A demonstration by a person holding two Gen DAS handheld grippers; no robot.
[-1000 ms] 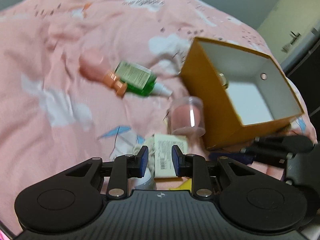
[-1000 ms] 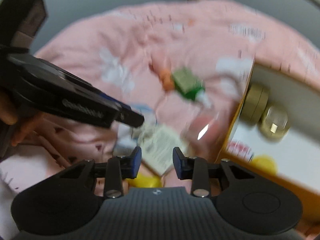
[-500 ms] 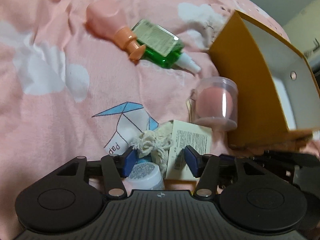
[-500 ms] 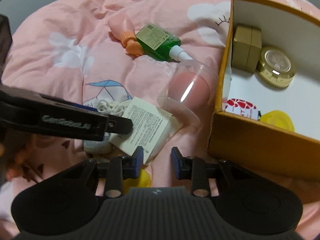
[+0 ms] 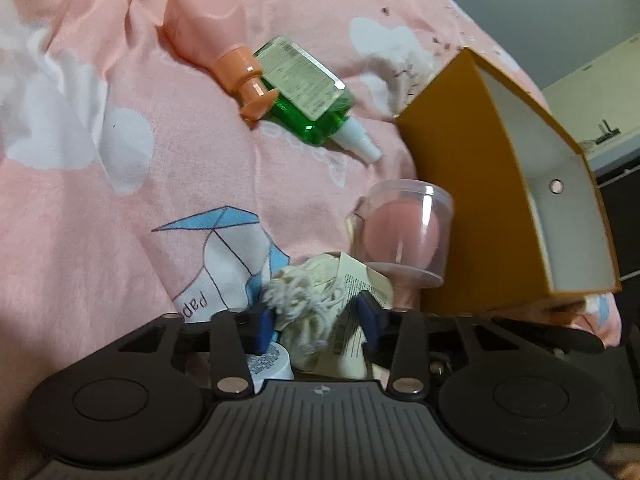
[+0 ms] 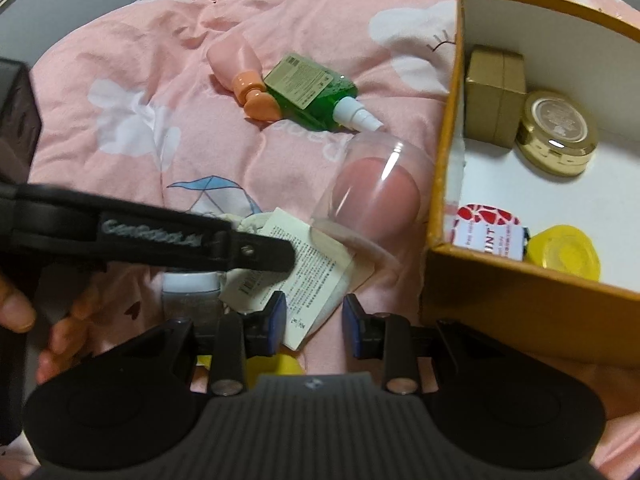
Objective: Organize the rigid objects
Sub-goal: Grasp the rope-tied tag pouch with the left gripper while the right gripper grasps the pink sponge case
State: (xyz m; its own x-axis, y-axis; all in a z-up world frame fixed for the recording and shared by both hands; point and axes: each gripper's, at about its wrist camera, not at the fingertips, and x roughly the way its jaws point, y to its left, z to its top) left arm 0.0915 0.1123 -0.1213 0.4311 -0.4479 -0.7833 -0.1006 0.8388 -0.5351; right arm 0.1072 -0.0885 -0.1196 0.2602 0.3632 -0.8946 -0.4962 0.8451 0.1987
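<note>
My left gripper is low over a cream knitted pouch with a paper tag. Its jaws are closing, and the pads press on the bunched pouch and tag. From the right wrist view it reaches in from the left as a black bar over the tag. My right gripper is open by a narrow gap, with only the tag's corner lying under it. A clear case with a pink sponge leans against the orange box.
A pink bottle and a green spray bottle lie farther up the pink quilt. A white-capped jar sits by the left fingers. The box holds a gold box, a gold tin, a red-white pack and a yellow lid.
Both grippers have come down toward the pile by the box. The left jaws spread wide, then closed in on the cream pouch, and its tag is now pushed up.
</note>
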